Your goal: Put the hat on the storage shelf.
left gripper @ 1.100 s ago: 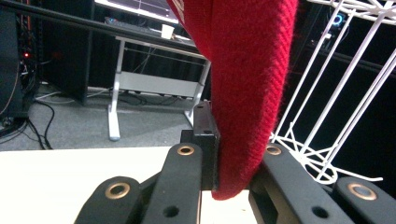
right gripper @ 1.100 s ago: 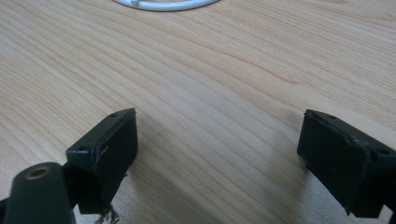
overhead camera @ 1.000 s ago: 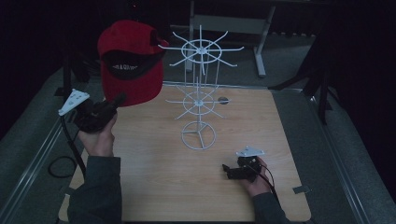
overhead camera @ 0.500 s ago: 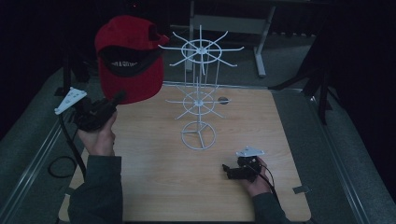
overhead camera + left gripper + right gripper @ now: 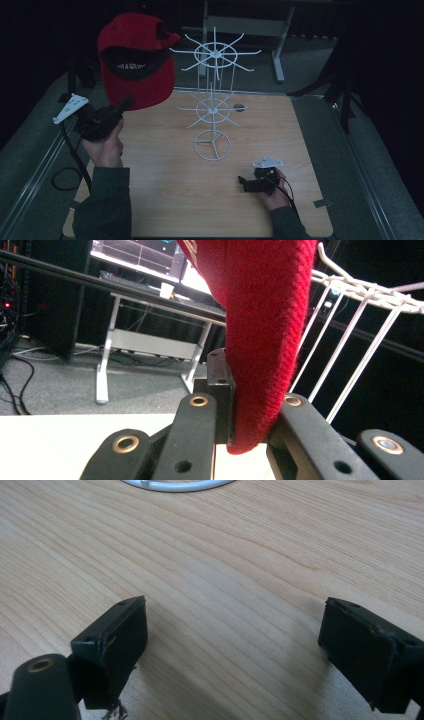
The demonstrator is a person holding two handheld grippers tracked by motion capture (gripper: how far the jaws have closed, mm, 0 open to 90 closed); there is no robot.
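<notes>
A red cap [image 5: 135, 60] hangs in the air at the left, its dark inside facing me. My left gripper [image 5: 122, 104] is shut on the lower edge of the cap and points up and to the right. In the left gripper view the red fabric [image 5: 260, 340] is pinched between the two jaws of the left gripper [image 5: 250, 415]. A white wire rack [image 5: 214, 100] with two tiers of hooks stands mid-table, just right of the cap. My right gripper [image 5: 243, 182] rests low near the table's front right. Its jaws stand wide apart over bare wood, the right gripper [image 5: 232, 640] holding nothing.
The wooden table [image 5: 165, 200] has a metal rail along its left side. The rack's ring base [image 5: 175, 485] lies just ahead of the right gripper. White rack arms [image 5: 360, 305] stand close to the right of the cap. A desk frame [image 5: 150, 345] stands behind the table.
The cap has tipped slightly up and to the left in the left gripper. The right gripper has stayed where it was.
</notes>
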